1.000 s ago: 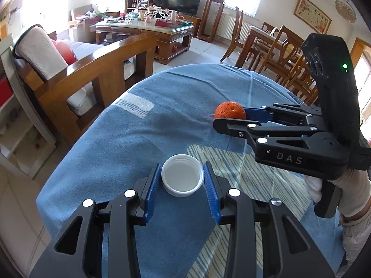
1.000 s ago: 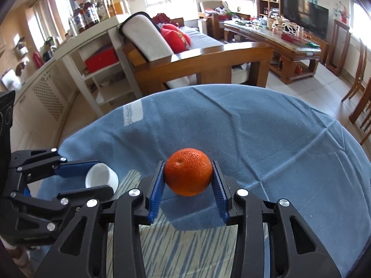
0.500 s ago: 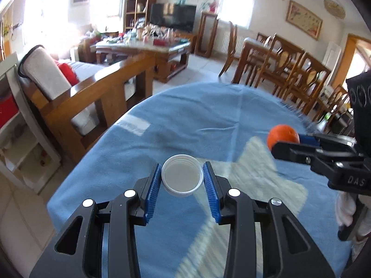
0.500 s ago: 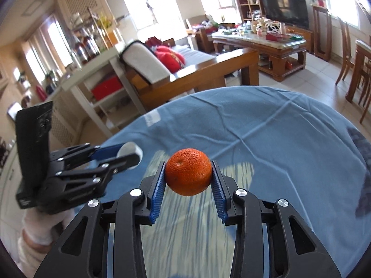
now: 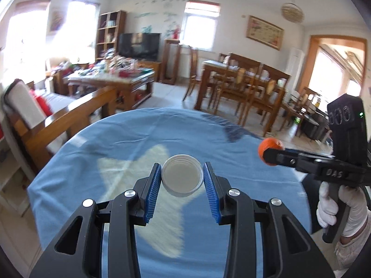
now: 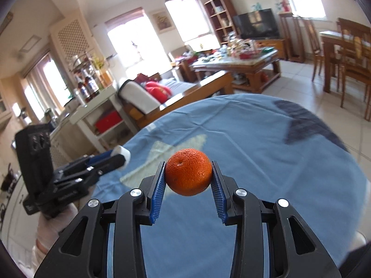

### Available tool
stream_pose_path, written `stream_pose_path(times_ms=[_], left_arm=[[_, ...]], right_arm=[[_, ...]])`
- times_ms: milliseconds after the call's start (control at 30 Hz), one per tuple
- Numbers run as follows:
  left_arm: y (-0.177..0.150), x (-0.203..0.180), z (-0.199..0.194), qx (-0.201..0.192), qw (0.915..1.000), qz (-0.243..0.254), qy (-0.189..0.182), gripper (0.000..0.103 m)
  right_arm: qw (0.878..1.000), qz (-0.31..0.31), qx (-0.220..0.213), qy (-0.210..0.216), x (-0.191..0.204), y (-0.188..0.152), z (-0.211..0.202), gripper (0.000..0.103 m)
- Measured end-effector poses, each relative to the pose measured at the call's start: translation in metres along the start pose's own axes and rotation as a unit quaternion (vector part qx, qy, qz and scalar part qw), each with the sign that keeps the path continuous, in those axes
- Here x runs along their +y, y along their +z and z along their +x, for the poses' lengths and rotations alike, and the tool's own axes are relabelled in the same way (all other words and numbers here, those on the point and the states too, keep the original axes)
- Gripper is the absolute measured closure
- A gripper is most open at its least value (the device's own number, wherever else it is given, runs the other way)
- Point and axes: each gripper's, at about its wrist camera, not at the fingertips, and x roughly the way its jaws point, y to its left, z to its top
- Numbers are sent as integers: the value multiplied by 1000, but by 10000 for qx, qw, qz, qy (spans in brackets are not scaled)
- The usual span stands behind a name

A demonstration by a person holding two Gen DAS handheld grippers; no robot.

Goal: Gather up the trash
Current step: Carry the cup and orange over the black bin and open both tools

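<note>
orange [image 5: 269, 147] half behind right claw [image 5: 276, 154]

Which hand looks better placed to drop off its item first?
No bin shows in either view, so neither, as far as I can tell. The left gripper clamps the white cap, the right gripper clamps the orange, both lifted above the blue cloth.

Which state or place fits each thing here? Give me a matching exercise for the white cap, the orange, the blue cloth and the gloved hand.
Things:
1. white cap
2. orange
3. blue cloth
4. gloved hand

States or places:
A. spread over the round table
B. clamped in the right tongs
C. wrapped around a black handle
D. clamped in the left tongs, open side toward the camera

Pairs: 1-D, 2-B, 3-A, 4-C
</note>
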Motion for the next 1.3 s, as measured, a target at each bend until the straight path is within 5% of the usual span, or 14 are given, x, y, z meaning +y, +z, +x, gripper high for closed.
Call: stream_pose_path(times_ms=[433, 600, 700, 800, 967, 1100, 1300], left_arm=[[-6, -120, 26, 114, 9940, 738, -799, 65], [-11, -155, 41, 302, 9907, 1020, -845, 65], [-14, -148, 53, 537, 9919, 933, -678, 65], [-27, -126, 78, 1185, 9894, 774, -308, 65], [-43, -103, 100, 1875, 9801, 650, 28, 63], [-49, -113, 106, 2071, 9741, 907, -21, 49], [-59, -119, 106, 1968, 9747, 1052, -105, 53]], right_arm=[[9956, 401, -413, -734, -84, -57, -126, 65], [9923, 644, -495, -934, -118, -80, -161, 65], [9907, 765, -555, -980, -134, -95, -179, 65], [9905, 819, -584, -940, -143, -106, -191, 65], [9915, 860, -578, -789, -149, -117, -196, 65], [9915, 937, -583, -683, -150, -123, -195, 65], [9911, 999, -563, -681, -146, -124, -193, 65]])
